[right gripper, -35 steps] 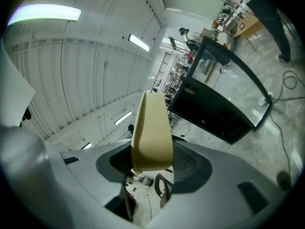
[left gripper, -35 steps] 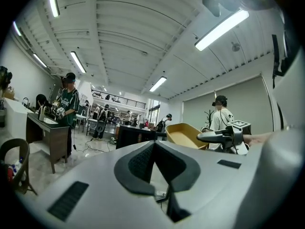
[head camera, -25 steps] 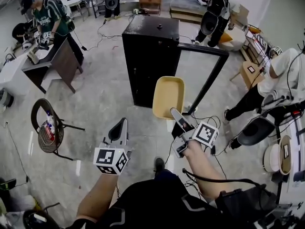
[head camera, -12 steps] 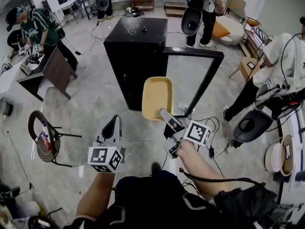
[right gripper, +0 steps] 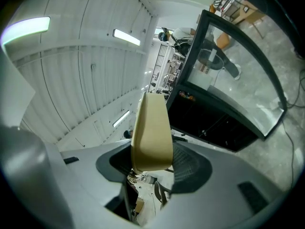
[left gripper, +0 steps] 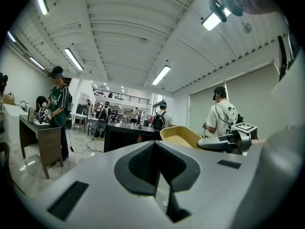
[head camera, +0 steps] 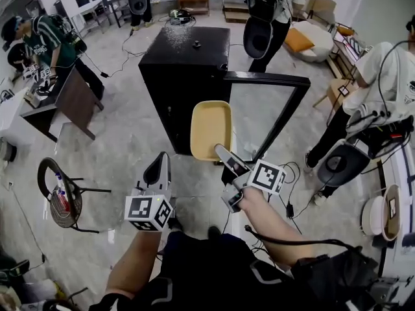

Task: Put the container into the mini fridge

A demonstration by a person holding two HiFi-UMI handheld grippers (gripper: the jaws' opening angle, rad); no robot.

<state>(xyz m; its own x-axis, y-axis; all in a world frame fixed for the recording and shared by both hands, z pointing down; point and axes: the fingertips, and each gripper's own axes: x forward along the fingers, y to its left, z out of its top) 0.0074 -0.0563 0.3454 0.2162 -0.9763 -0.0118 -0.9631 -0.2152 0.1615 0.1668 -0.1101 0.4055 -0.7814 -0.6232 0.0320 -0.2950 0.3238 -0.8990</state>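
A shallow yellow container (head camera: 211, 129) hangs in the air in front of the black mini fridge (head camera: 185, 76), whose glass door (head camera: 272, 115) stands swung open to the right. My right gripper (head camera: 220, 151) is shut on the container's near rim. In the right gripper view the container (right gripper: 151, 132) stands on edge between the pads, with the fridge's dark inside (right gripper: 214, 123) beyond it. My left gripper (head camera: 159, 164) is lower left of the container, empty, with its jaws together. The left gripper view shows the container (left gripper: 181, 136) and the fridge (left gripper: 126, 135) ahead.
A round chair (head camera: 61, 186) with bottles on it stands at the left. A person works at a desk (head camera: 65, 99) at the far left. Seated people and a chair (head camera: 343, 164) are at the right. Cables (head camera: 288, 180) lie on the floor by the door.
Both grippers have moved forward toward the fridge, the right one carrying the yellow container. The fridge and its open door now sit closer.
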